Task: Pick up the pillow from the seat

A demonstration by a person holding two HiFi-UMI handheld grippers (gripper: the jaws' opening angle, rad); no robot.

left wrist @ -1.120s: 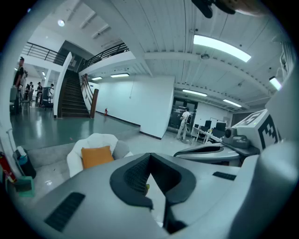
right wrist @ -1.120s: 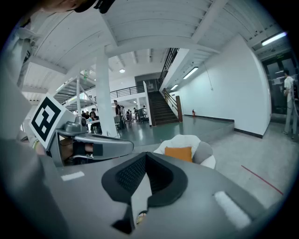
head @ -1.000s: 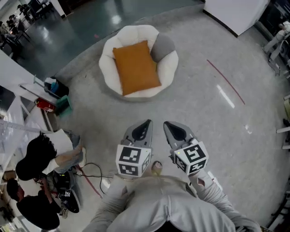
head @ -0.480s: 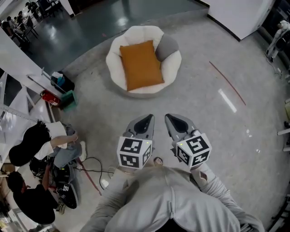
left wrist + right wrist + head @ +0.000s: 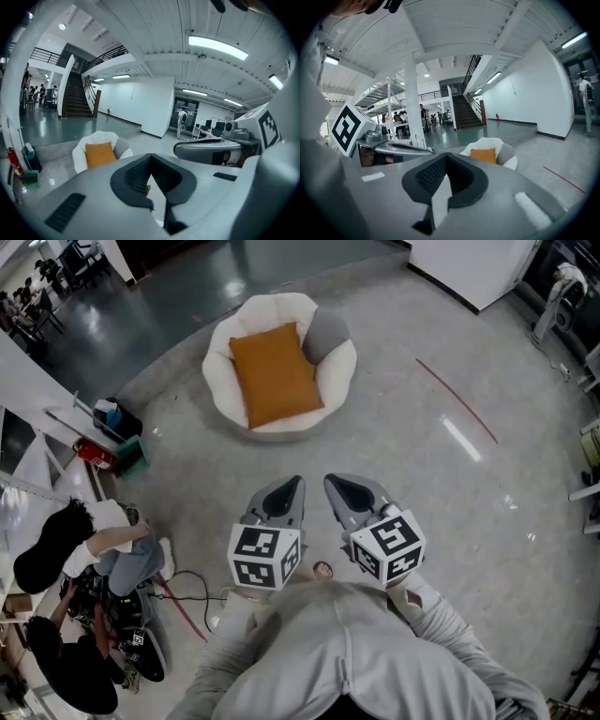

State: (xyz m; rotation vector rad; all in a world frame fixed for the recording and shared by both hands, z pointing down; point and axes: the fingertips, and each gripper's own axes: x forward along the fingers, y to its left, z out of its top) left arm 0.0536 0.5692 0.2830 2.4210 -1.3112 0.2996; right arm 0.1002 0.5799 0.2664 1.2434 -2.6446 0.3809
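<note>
We stand on a grey floor marked by a red line; a staircase climbs past white walls.

1. The left hand-held gripper is held out in front of the person's chest, pointing forward and a little downward. Its jaws are closed together with nothing between them.
2. The right hand-held gripper is just beside it at about the same height, tips angled slightly toward the left one. Its jaws are also pressed together and empty.
3. The left marker cube and right marker cube sit at the rear ends, close to the torso.
4. Both arms, in the grey left sleeve and right sleeve, are bent and drawn in.
</note>
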